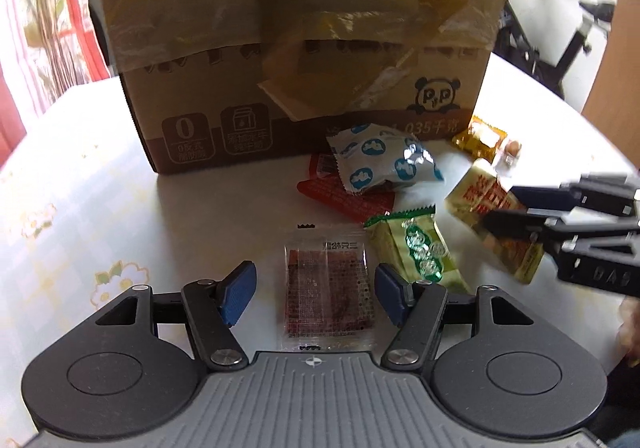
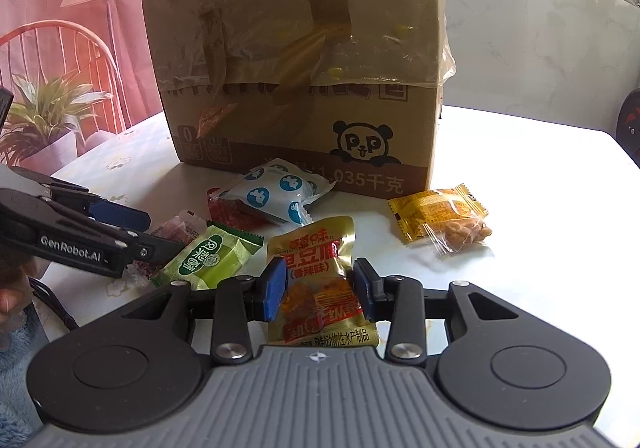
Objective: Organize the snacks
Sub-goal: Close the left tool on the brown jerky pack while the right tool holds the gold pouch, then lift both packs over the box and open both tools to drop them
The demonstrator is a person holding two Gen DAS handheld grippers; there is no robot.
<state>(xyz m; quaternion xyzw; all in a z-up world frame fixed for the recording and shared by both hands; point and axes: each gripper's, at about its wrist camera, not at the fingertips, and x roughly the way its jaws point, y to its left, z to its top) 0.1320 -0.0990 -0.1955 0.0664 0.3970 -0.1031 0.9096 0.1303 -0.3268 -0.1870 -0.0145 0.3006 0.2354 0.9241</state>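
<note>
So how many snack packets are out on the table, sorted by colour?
Red packet: 1
White-and-blue packet: 1
Green packet: 1
Gold packet: 1
Orange-yellow packet: 1
Clear packets: 2
Total: 7

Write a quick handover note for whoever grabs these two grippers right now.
Left gripper: open, straddling the clear packet of dark snack, not gripping.
Right gripper: shut on the gold tofu packet.
On the table before the cardboard box: green packet, blue-dotted white packet, red packet, yellow nut packet.
Nothing visibly sorted yet; all packets remain.
</note>
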